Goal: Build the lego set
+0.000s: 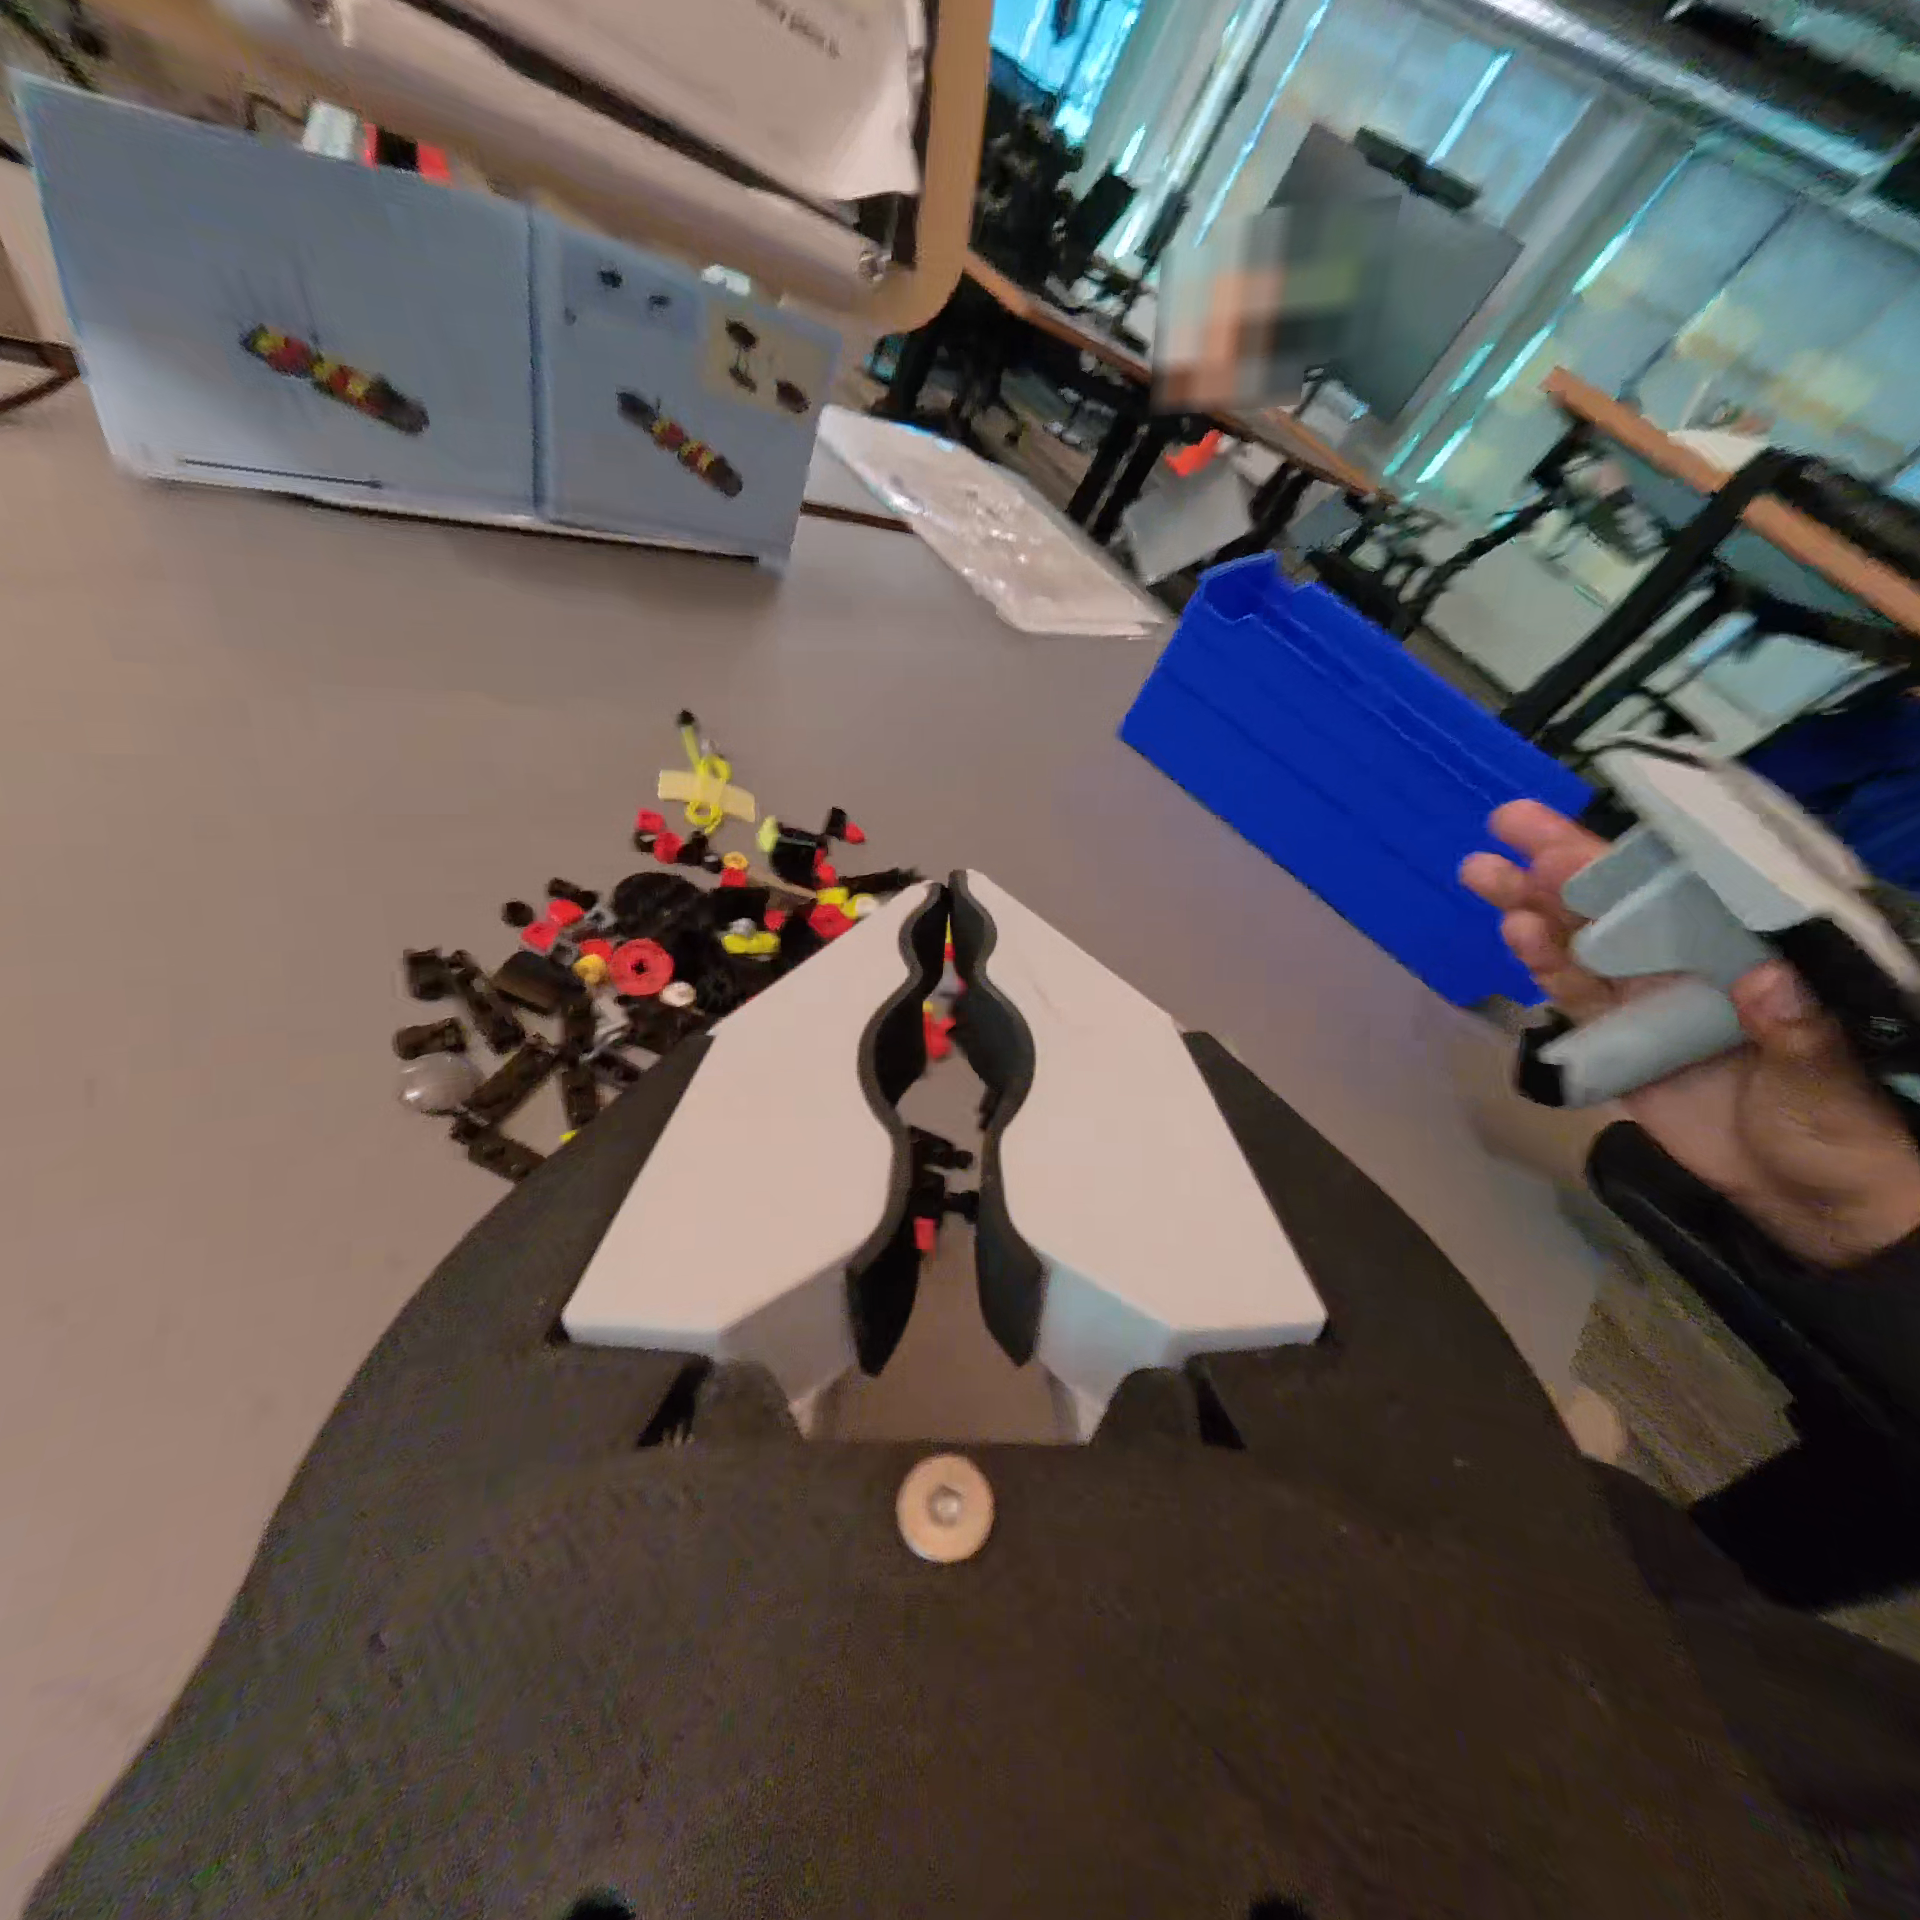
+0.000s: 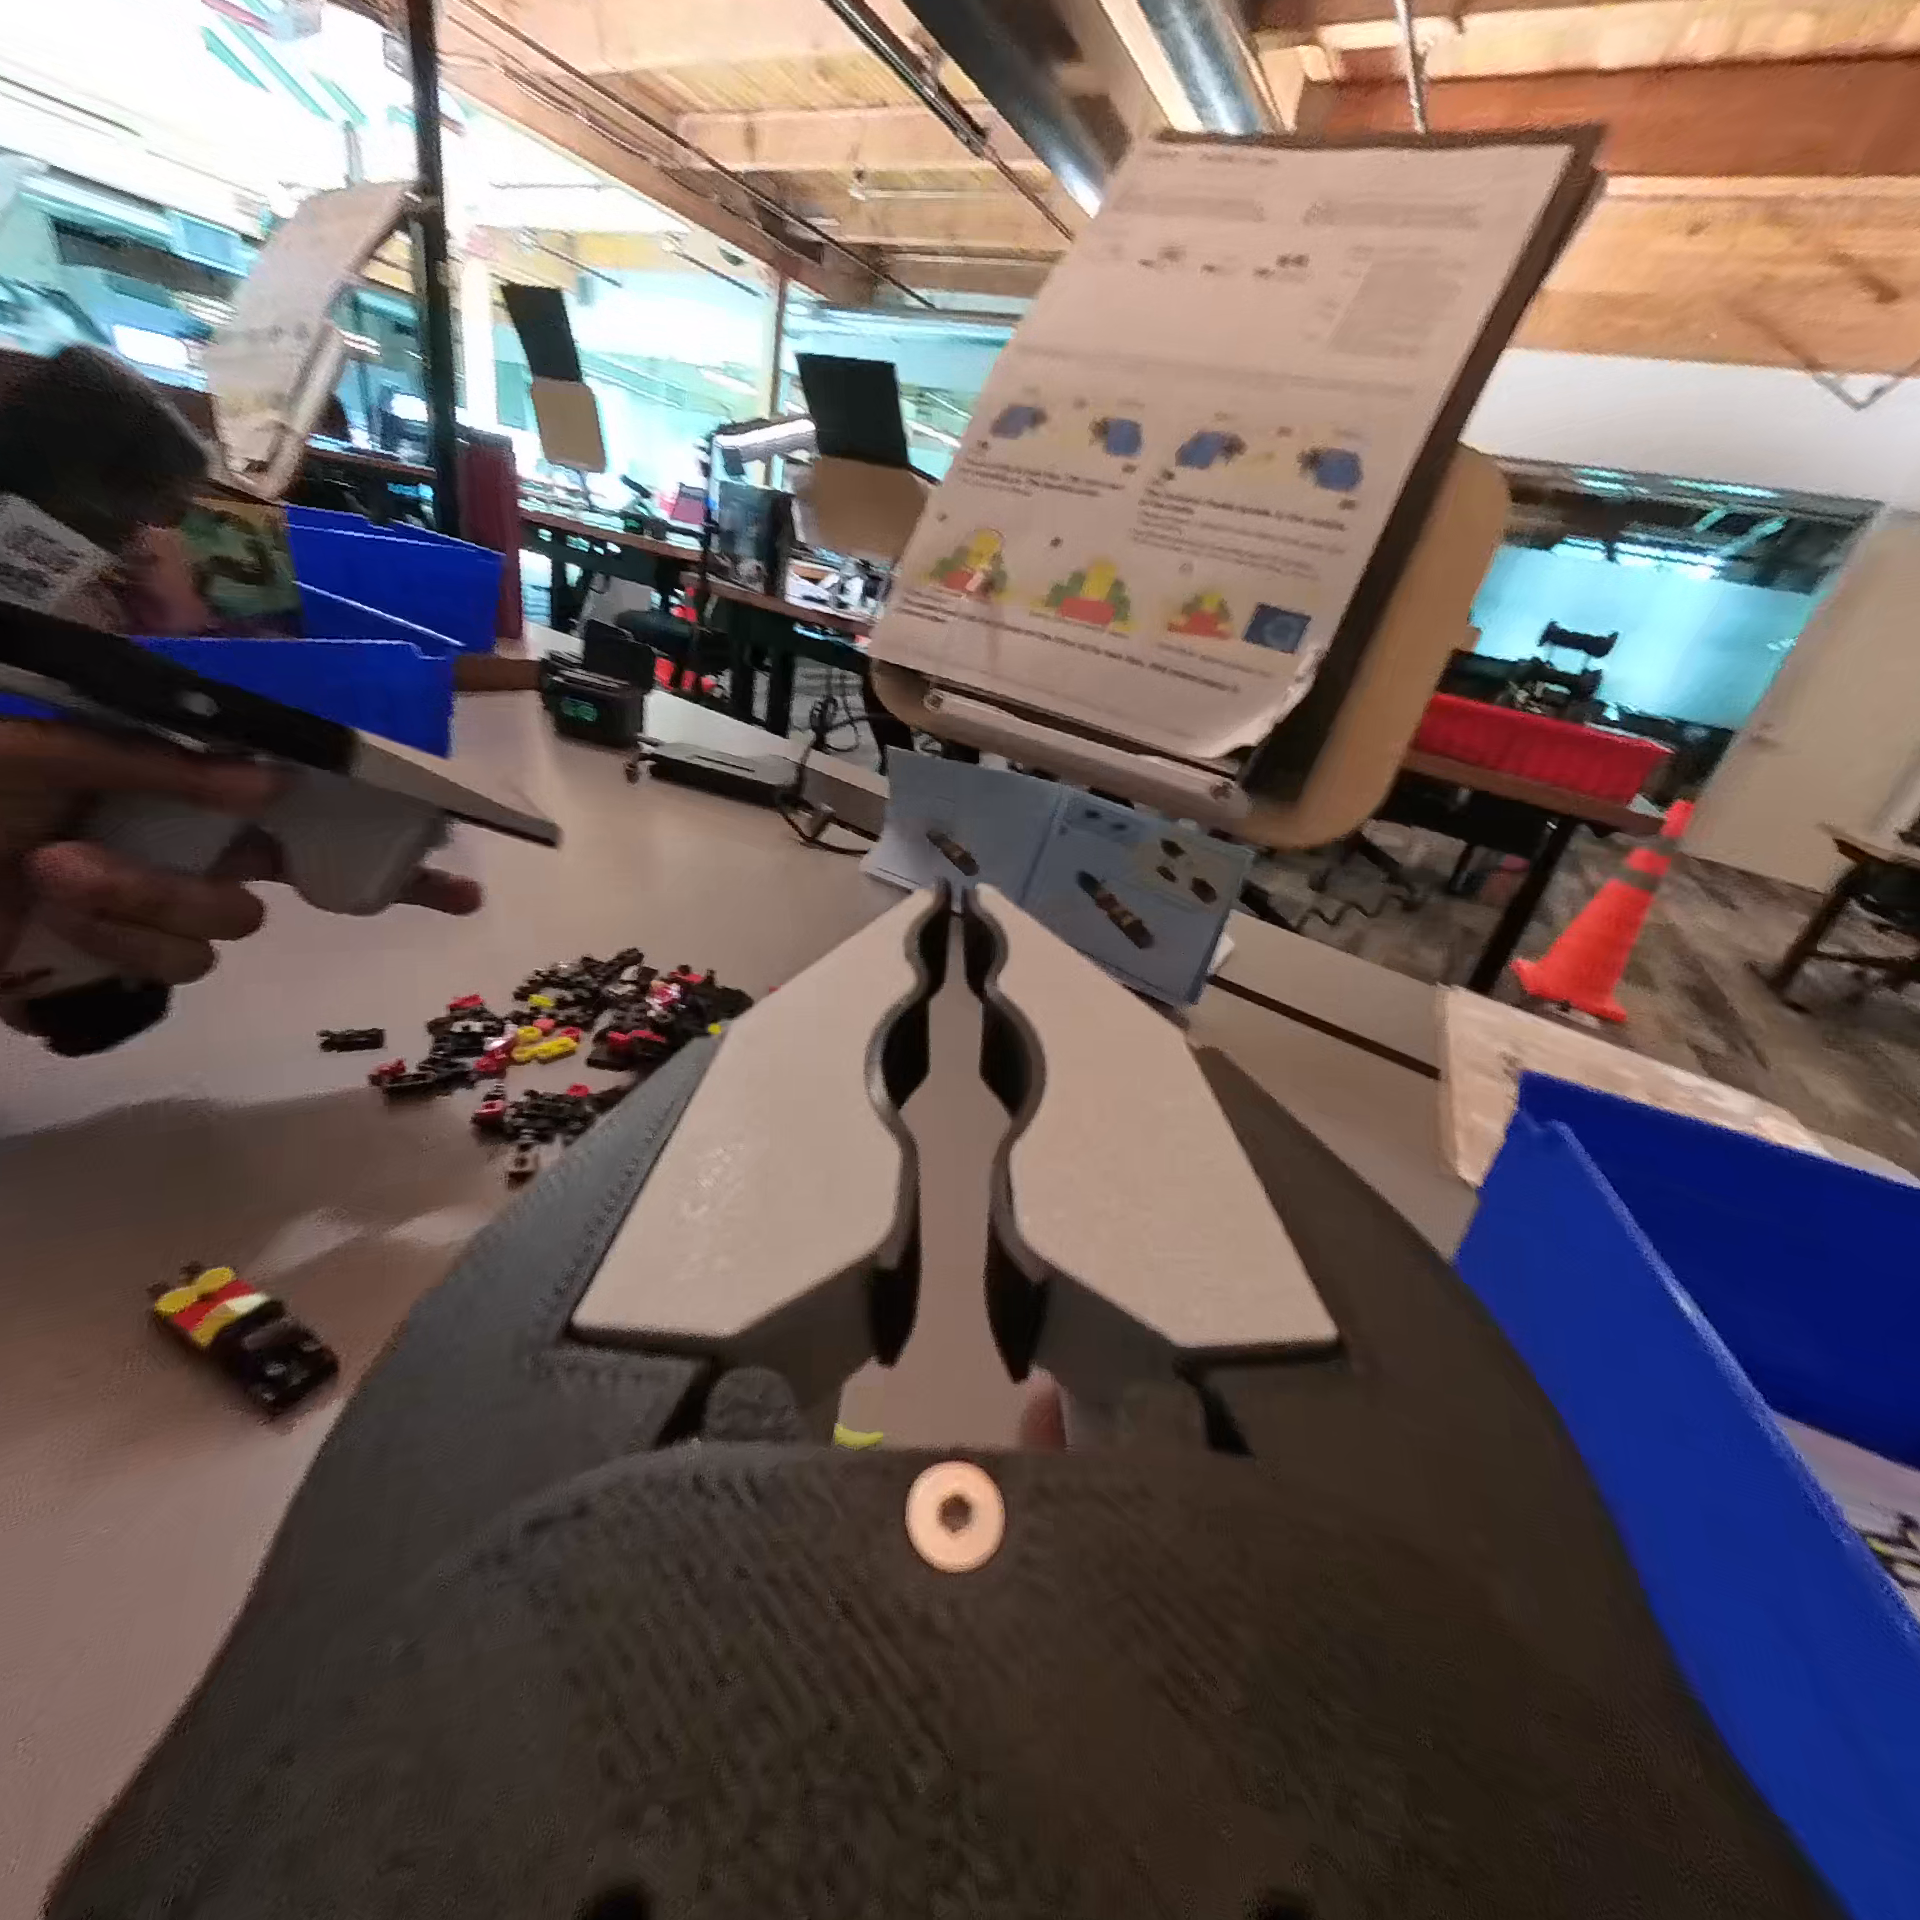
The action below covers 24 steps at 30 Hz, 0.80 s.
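Lego pieces (image 1: 644, 966), mostly black with red and yellow ones mixed in, lie in a loose heap on the grey counter (image 1: 260, 831), just ahead of and to the left of the left tool (image 1: 948, 891). That tool hangs above the heap with its fingertips nearly touching and nothing between them; a few pieces show through the wavy gap lower down. The right tool (image 2: 956, 896) is likewise closed at the tips and empty, held above the counter to the right of the heap. A small assembled block of black, red and yellow bricks (image 2: 244, 1335) sits apart from the heap, nearer the person. A pale blue instruction booklet (image 1: 436, 343) stands open beyond the pieces, below a clipboard of printed sheets (image 2: 1226, 436) on a stand. One blue bin (image 1: 1340, 769) lies on the counter right of the heap, close to the hand (image 1: 1766, 1060) gripping the right tool's handle; another blue bin (image 2: 1704, 1382) is at the right edge
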Each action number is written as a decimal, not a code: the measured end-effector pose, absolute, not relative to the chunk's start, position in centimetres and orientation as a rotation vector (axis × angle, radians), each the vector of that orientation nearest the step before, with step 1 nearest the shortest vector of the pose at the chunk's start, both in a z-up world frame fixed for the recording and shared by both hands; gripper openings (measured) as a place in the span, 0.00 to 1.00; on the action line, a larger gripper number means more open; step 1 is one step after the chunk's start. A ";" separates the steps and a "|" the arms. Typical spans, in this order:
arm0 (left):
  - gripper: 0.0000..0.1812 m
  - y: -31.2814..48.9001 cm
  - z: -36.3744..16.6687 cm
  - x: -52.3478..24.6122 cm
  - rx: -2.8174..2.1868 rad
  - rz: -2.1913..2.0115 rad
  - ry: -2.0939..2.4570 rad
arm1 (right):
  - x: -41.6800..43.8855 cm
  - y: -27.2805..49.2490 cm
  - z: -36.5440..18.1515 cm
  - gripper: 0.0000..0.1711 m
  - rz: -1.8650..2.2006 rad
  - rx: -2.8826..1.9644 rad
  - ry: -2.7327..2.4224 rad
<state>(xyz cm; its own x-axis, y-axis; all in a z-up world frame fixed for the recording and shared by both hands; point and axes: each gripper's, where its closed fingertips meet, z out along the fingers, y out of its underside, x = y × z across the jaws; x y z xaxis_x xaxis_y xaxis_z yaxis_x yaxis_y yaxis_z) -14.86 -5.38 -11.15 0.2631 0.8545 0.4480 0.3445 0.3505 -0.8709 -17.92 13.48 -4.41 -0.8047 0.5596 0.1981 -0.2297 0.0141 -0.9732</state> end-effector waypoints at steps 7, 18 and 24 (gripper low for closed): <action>0.00 -4.9 -12.8 -15.0 -1.376 0.624 -1.301 | -19.8 14.3 -6.6 0.07 1.555 -0.444 -1.790; 0.08 -2.9 -13.8 -14.1 -1.522 0.613 -1.159 | -16.2 11.9 -8.6 0.08 2.170 -0.699 -2.192; 0.08 -2.3 -14.4 -13.8 -1.567 0.584 -1.141 | -16.9 14.1 -5.2 0.03 2.817 -1.033 -2.007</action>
<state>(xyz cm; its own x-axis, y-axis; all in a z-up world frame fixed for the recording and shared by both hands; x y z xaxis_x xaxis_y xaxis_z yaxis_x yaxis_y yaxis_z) -13.84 -2.27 -14.43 0.4237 0.8866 0.1854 0.3678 0.0187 -0.9297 -16.90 14.09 -5.21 -0.7376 -0.0508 -0.6733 0.6530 -0.3076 -0.6921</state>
